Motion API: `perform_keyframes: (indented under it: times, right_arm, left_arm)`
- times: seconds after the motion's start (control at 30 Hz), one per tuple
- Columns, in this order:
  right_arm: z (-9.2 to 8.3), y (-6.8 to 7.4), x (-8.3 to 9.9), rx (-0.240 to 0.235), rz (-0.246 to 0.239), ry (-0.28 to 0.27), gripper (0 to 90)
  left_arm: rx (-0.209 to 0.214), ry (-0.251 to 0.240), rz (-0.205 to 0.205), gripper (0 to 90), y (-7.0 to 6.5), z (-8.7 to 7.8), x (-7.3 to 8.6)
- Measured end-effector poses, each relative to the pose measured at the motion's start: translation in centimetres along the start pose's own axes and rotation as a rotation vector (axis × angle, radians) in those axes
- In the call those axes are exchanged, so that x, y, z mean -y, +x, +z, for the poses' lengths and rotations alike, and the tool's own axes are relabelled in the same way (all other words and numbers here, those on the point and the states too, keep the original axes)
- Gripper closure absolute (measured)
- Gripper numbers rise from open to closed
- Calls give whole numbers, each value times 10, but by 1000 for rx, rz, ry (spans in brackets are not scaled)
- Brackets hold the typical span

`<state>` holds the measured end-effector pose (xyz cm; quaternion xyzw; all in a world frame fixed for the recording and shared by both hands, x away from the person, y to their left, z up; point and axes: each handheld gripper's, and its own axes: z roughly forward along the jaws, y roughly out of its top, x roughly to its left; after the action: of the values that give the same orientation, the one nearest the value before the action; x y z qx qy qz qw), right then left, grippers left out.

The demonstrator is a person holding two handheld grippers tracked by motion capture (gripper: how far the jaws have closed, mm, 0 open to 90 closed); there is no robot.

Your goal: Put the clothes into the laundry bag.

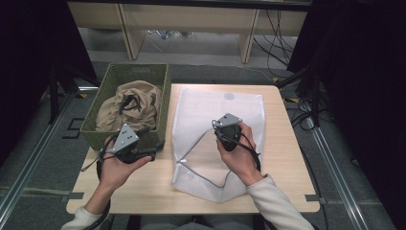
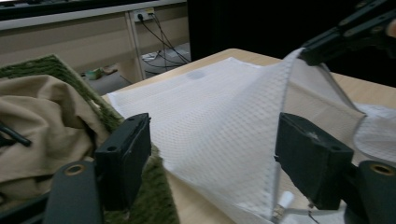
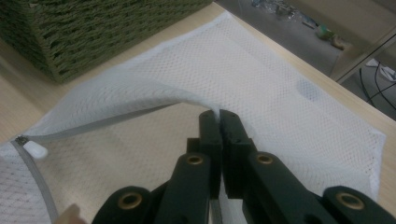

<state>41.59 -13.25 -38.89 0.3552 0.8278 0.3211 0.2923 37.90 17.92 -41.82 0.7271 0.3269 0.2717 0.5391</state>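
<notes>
I am clenching my right gripper (image 3: 218,114) on the white mesh laundry bag's (image 1: 239,115) zippered edge; my left gripper (image 2: 210,154) is hanging released, while the green woven basket (image 1: 103,93) is holding 1 beige cloth (image 1: 127,108).

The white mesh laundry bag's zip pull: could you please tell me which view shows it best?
The right gripper view: the zip pull lies unobstructed at the grey zip's end. The left gripper view shows it at the bottom edge. In the high view it is too small to tell.
</notes>
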Motion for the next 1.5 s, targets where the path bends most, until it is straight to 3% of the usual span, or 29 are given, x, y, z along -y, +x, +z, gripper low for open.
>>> perform_keyframes:
  times: [0.17,0.2,0.23,0.3,0.4,0.43,0.5,0.63,0.7,0.8,0.87,0.97,1.0,1.17,1.2,1.27,1.37,1.43,1.5]
  right_arm:
    - [0,2,0,-2,22,-7,899]
    - [-1,1,0,-1,-1,-4,899]
    - [-1,1,0,-1,-1,-4,899]
    - [-1,2,0,4,-3,-4,899]
    - [-1,2,-1,11,4,-9,899]
    - [-2,2,-1,10,-7,-13,899]
    - [-3,2,-1,5,5,-14,899]
    - [-3,1,-1,6,1,-15,899]
    - [-3,2,-1,4,22,-16,899]
    - [-3,1,-1,-2,-5,-12,899]
    - [-3,2,-1,-6,10,-11,899]
    - [-2,1,-1,-1,5,-11,899]
    - [-2,1,-1,-3,0,-10,899]
    - [-1,1,-1,-7,10,-9,899]
    - [0,1,0,-8,5,-13,899]
    - [-1,2,0,-15,23,-6,899]
    - [-1,2,0,-16,31,-1,899]
    - [-1,2,0,-17,33,-1,899]
    - [0,0,0,-22,-4,-3,899]
  left_arm:
    - [-92,28,19,208,23,5,-10]
    - [-145,51,26,193,35,9,-15]
    - [-145,51,26,187,35,9,-15]
    - [-164,76,-1,169,48,15,-18]
    - [-232,106,-12,152,71,24,-24]
    - [-253,130,-34,136,85,31,-26]
    - [-268,139,-37,134,91,35,-28]
    - [-288,180,-78,121,114,49,-34]
    - [-303,208,-90,118,125,57,-36]
    - [-310,243,-112,113,137,69,-36]
    - [-313,290,-129,100,148,80,-32]
    - [-324,315,-142,89,155,86,-30]
    - [-321,356,-117,87,160,90,-28]
    - [-329,391,-138,65,168,102,-22]
    - [-334,416,-157,58,171,108,-16]
    - [-333,425,-164,52,172,111,-13]
    - [-330,481,-174,20,172,122,1]
    - [-331,484,-180,16,172,125,5]
    - [-338,521,-176,9,173,131,14]
